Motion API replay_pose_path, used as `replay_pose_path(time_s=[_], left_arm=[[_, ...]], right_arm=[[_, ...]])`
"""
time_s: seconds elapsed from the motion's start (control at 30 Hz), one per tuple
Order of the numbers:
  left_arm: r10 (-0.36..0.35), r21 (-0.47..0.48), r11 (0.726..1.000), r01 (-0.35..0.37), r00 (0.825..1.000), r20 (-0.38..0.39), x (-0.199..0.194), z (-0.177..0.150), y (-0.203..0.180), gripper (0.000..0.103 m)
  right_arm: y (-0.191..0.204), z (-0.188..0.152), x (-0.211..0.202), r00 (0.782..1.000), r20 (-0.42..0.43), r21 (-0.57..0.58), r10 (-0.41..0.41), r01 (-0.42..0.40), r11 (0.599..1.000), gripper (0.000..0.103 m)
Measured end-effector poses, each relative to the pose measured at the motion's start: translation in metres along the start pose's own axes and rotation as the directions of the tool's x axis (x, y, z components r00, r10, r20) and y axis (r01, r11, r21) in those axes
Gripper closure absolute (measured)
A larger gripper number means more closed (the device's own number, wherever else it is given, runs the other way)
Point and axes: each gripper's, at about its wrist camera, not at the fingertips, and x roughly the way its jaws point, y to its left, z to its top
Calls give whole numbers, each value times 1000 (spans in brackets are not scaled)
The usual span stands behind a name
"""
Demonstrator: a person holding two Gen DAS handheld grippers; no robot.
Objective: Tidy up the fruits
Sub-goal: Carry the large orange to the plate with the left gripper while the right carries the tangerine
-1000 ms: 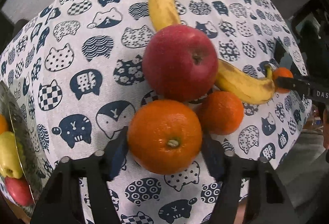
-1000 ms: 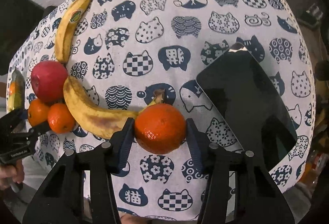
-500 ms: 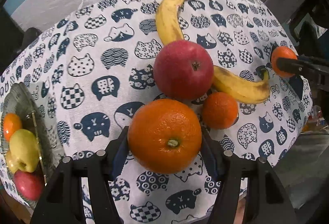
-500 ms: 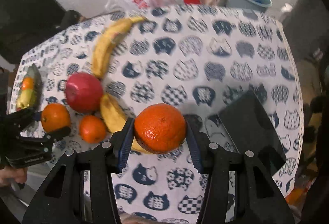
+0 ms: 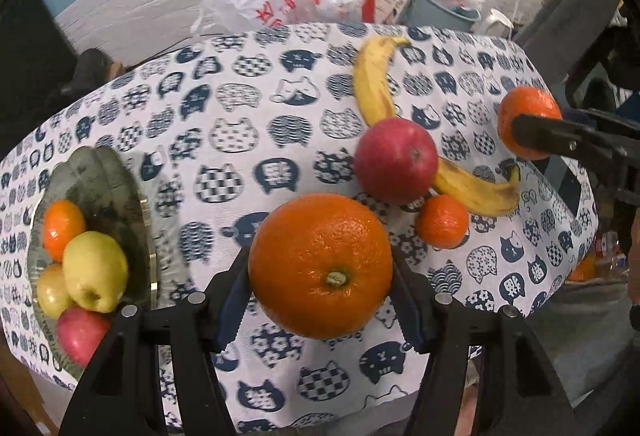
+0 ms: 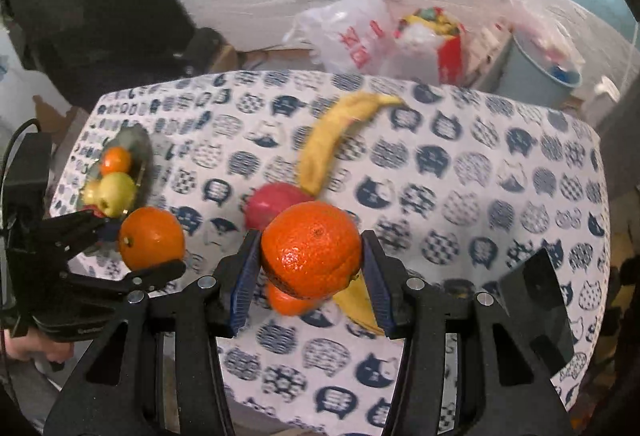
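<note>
From the left wrist, the left gripper [image 5: 320, 288] clamps a big orange [image 5: 320, 266] above the cat-print tablecloth [image 5: 248, 140]; a glass bowl [image 5: 100, 172] of fruit sits at the left, and a red apple [image 5: 396, 160], two bananas and a small tangerine [image 5: 442, 222] lie right. From the right wrist, the right gripper [image 6: 310, 276] pinches a smaller orange [image 6: 312, 250] over that pile.

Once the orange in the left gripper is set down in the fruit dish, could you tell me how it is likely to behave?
The orange looks round and smooth, so it would probably roll unless wedged. The dish already holds a pile of fruit, so it may slide off. It bulges wider than the left gripper pads, suggesting some weight.
</note>
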Motion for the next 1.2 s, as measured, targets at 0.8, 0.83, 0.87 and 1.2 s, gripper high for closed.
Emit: replay_pose_path(time_s=[0.8,0.83,0.87,1.2], left_arm=[[68,-261,965,-35,991,117,-45,2,135,38],[67,-271,962,-33,991,119,-46,2,141,38],[69,-279,960,-33,990,120,-47,2,146,38],[89,-351,935,-53,992,86,-28,2,193,38]], right_arm=[[122,46,43,995,-3,-165,100,-100,981,54],[127,47,46,995,-5,-173,104,-103,980,54],[131,48,49,994,-8,-179,108,-107,978,54],[167,57,79,991,-49,-220,122,-130,967,54]])
